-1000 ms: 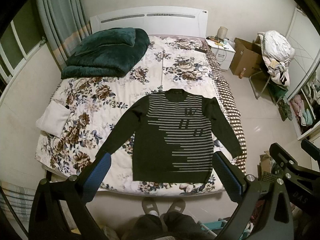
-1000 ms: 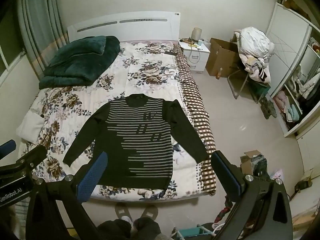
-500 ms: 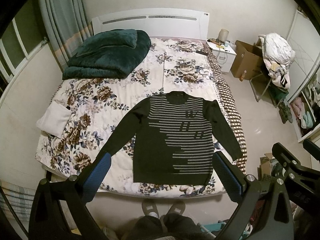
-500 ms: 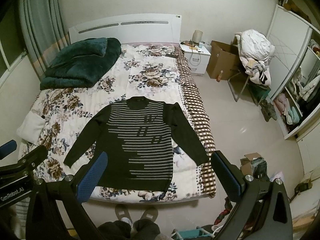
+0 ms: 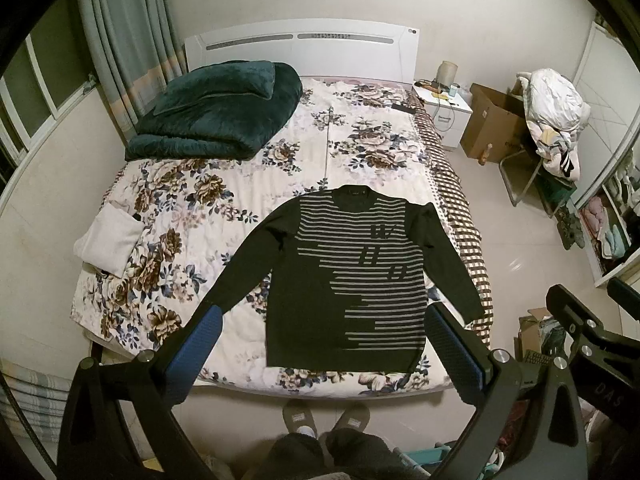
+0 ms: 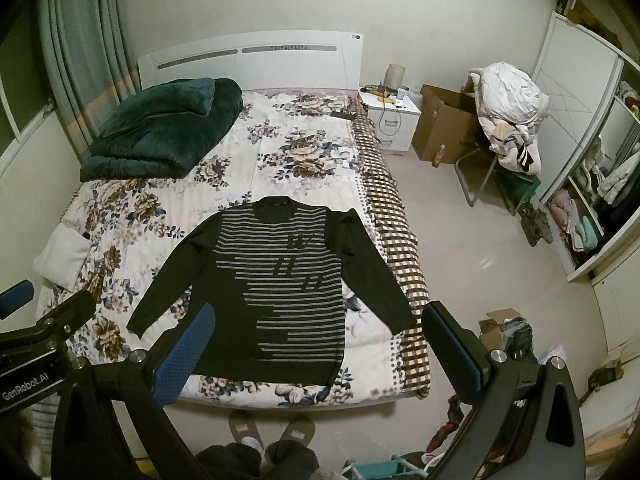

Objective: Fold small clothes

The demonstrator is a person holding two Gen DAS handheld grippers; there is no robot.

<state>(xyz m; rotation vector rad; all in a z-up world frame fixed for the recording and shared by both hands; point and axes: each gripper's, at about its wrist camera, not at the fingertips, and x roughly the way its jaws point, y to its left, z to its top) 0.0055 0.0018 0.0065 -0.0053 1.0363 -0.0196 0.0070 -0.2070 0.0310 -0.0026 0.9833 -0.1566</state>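
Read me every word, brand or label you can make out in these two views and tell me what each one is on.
"GenRobot.AI": on the left gripper body, seen in the right wrist view.
"DAS": on the right gripper body, seen in the left wrist view, cut off at the frame edge.
"W H O": stylised letters stepping diagonally down the sweater chest.
Print on the cardboard box: too small to read.

Each hand-held gripper, the left hand-held gripper point(image 5: 325, 354) and the right hand-held gripper point(image 6: 318, 352), has a matte black frame with silver screws and two fingers faced with blue dimpled pads point(image 5: 195, 344). White "GenRobot.AI" lettering point(image 6: 25, 387) marks the left unit's body at 9 o'clock in the right wrist view. At 6 o'clock, dark trouser legs point(image 5: 320, 454) end in grey slippers point(image 5: 298, 418).
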